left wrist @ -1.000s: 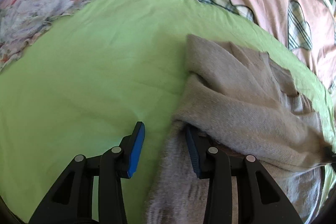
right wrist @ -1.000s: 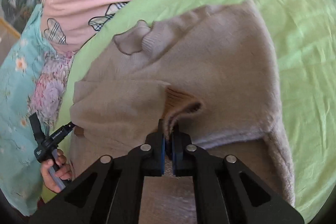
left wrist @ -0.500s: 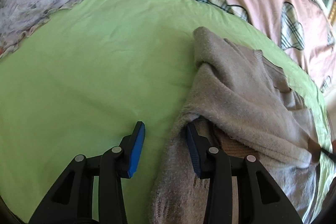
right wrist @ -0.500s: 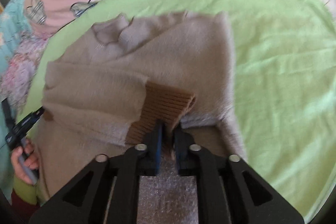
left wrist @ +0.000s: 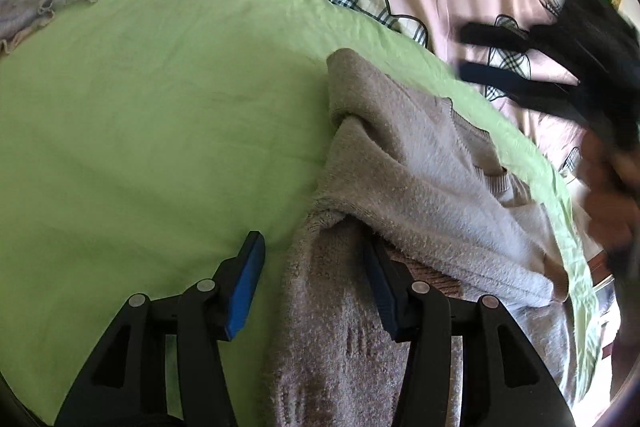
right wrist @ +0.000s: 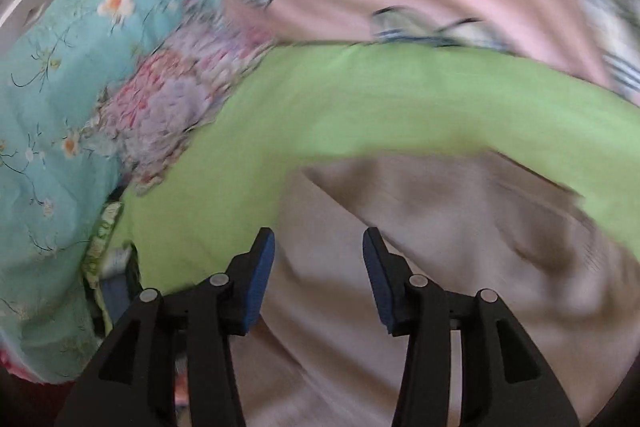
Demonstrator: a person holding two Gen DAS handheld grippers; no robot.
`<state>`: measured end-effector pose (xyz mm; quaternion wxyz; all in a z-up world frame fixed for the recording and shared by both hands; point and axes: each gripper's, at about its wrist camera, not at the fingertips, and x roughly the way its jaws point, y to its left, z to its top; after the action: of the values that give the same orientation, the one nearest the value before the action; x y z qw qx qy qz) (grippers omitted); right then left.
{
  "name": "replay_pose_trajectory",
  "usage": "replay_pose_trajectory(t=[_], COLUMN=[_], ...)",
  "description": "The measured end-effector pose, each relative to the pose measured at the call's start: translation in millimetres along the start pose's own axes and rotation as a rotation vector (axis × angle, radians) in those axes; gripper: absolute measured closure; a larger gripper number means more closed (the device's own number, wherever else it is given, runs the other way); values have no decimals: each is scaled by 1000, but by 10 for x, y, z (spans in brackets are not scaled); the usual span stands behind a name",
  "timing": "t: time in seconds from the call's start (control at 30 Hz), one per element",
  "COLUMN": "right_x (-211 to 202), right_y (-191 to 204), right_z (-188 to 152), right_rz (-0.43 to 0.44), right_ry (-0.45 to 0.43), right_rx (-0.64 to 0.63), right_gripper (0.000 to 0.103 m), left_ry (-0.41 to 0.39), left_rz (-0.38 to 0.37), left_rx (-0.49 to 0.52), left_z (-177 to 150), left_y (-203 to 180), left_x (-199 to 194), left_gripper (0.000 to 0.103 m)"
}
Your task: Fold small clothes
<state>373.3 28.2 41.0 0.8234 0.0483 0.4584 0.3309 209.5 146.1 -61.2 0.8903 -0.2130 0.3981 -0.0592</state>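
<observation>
left tool wide open, straddling sweater edge | right tool open, empty

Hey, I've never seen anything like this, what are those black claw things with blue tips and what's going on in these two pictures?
They are hand-held grippers, one in each of a person's hands, each with a camera looking out along its jaws. One picture is from the left gripper, the other from the right gripper. A fuzzy beige sweater lies partly folded on a green sheet, with pink and floral bedding behind. Both grippers stand open, holding nothing. The left one straddles the sweater's edge. The right gripper also shows, blurred, in the left picture.
</observation>
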Motion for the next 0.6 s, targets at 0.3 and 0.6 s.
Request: replay_pose_trajectory(t=[0.3, 0.6], right_x=[1058, 724], right_y=[107, -464], right_z=[280, 164], right_rz=[-14, 189], right_ry=[317, -10], right_rx=[-122, 164], right_gripper=[83, 96], left_ry=[68, -10], left_rz=[-13, -11], left_rx=[50, 22], left_z=[239, 162], left_y=[-108, -13], left_x=[190, -3], left_gripper=[93, 98])
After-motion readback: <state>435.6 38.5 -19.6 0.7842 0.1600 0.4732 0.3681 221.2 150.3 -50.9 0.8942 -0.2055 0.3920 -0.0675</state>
